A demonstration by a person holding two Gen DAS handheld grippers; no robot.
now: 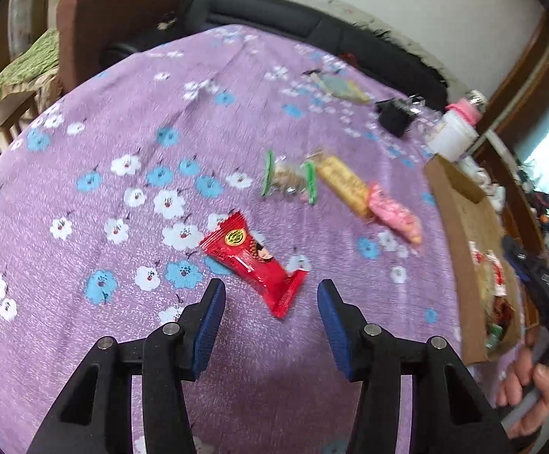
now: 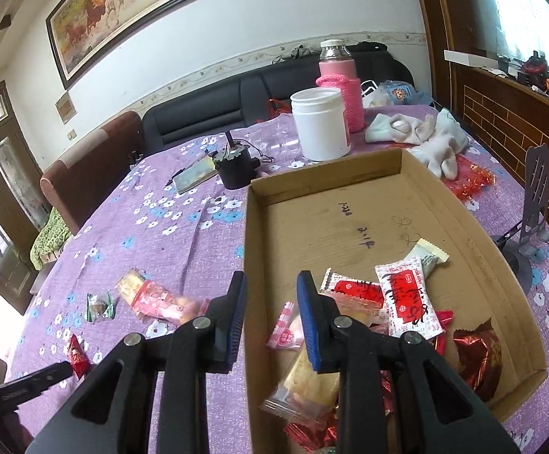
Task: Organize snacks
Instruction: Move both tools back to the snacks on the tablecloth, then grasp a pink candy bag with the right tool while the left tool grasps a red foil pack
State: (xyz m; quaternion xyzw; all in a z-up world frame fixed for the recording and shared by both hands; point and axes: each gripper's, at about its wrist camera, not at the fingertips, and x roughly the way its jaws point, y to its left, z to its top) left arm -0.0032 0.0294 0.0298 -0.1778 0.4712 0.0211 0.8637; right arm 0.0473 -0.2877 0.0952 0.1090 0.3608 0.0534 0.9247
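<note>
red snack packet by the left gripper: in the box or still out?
Out. The red snack packet lies on the purple tablecloth, apart from the cardboard box.

The left wrist view looks steeply down, close over the purple flowered tablecloth (image 1: 123, 113); the right wrist view faces across the shallow brown cardboard tray (image 2: 459, 204). Both views show that tray (image 1: 463, 204).

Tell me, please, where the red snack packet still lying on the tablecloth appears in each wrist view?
Left wrist view: the red snack packet lies centre, just ahead of the open left hand-held gripper.
Right wrist view: the same packet sits at lower left, partly hidden.
Shared landmark: the cardboard box.
</note>
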